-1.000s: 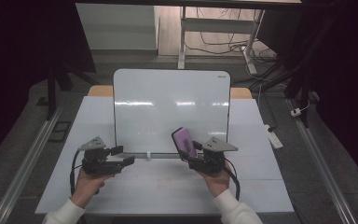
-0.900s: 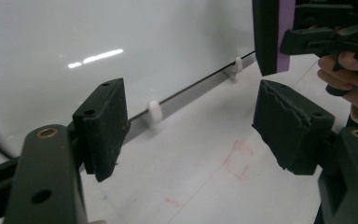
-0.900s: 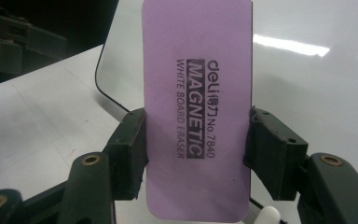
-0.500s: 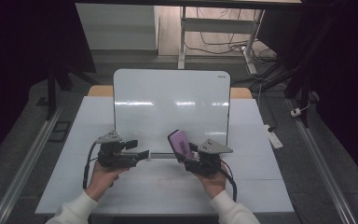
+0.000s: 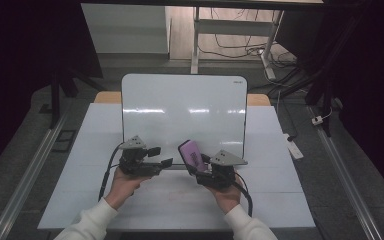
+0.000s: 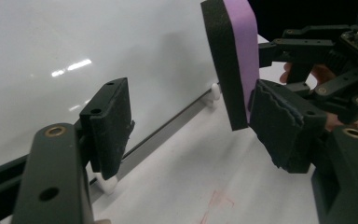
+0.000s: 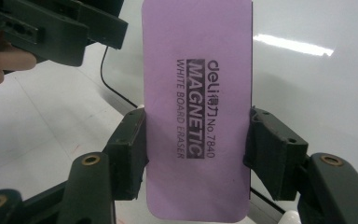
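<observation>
— Purple foam eraser [image 5: 191,154]: where do we have it?
— Upright before the whiteboard [image 5: 184,112], clamped across its width by our right gripper [image 5: 198,164].
— The left gripper [image 5: 161,156]?
— Empty, jaws part-open and just narrowing. We straddle the eraser squarely before closing.

Eraser [image 7: 196,107] top and bottom beyond frame edges

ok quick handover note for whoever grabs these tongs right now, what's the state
Right tongs: shut on the purple eraser, gripped by its long edges, held up off the table.
Left tongs: open, nothing gripped; jaws have just been closing, pointing at the eraser's edge.
Whiteboard: stands behind both, looks clean.
Done: eraser picked up.
Left: probably a hand-over to the left tongs, or wiping; judge before moving.
</observation>
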A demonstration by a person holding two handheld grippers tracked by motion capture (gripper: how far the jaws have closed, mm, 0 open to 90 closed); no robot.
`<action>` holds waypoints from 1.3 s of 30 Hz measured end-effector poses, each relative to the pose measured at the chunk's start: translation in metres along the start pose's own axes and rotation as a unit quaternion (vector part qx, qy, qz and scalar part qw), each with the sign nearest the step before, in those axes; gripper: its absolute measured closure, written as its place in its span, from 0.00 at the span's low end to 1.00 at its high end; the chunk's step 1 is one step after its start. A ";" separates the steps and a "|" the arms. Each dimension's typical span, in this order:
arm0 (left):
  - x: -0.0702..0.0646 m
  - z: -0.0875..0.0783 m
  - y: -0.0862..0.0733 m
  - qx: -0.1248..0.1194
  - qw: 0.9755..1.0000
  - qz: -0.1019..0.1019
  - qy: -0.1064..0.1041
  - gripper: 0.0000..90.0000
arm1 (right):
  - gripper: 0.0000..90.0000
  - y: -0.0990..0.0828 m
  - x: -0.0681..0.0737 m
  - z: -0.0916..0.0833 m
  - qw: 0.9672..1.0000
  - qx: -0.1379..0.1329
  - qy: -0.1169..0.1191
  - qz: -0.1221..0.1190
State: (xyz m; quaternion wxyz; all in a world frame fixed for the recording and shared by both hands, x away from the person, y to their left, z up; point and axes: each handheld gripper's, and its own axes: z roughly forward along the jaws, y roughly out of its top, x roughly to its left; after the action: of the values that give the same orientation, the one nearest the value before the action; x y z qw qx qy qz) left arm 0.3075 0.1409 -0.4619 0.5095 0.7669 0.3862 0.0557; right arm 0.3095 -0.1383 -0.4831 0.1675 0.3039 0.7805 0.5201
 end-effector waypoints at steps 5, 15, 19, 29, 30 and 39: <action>-0.004 0.007 0.003 0.001 1.000 -0.001 -0.007 0.35 | 0.46 0.000 0.003 0.002 1.000 -0.004 0.001 -0.003; -0.017 0.026 0.011 0.009 1.000 0.010 -0.027 0.40 | 0.46 -0.003 0.010 0.006 1.000 -0.004 0.004 -0.013; -0.018 0.028 0.012 0.007 0.999 0.004 -0.031 0.50 | 0.46 -0.003 0.012 0.006 1.000 -0.006 0.006 -0.018; -0.017 0.027 0.013 0.006 0.999 -0.009 -0.030 0.67 | 0.45 -0.005 0.013 0.008 1.000 -0.007 0.007 -0.018; -0.018 0.026 0.013 0.005 1.000 -0.009 -0.030 0.67 | 0.45 -0.005 0.013 0.008 1.000 -0.006 0.007 -0.018; -0.017 0.012 0.017 -0.011 1.000 0.003 -0.010 0.70 | 0.37 -0.001 0.010 0.004 1.000 -0.023 0.021 -0.004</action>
State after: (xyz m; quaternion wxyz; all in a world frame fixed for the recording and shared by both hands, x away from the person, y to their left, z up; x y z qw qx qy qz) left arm 0.3107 0.1181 -0.4488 0.5214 0.7630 0.3783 0.0531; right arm 0.3036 -0.1297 -0.4853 0.1601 0.2865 0.7729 0.5431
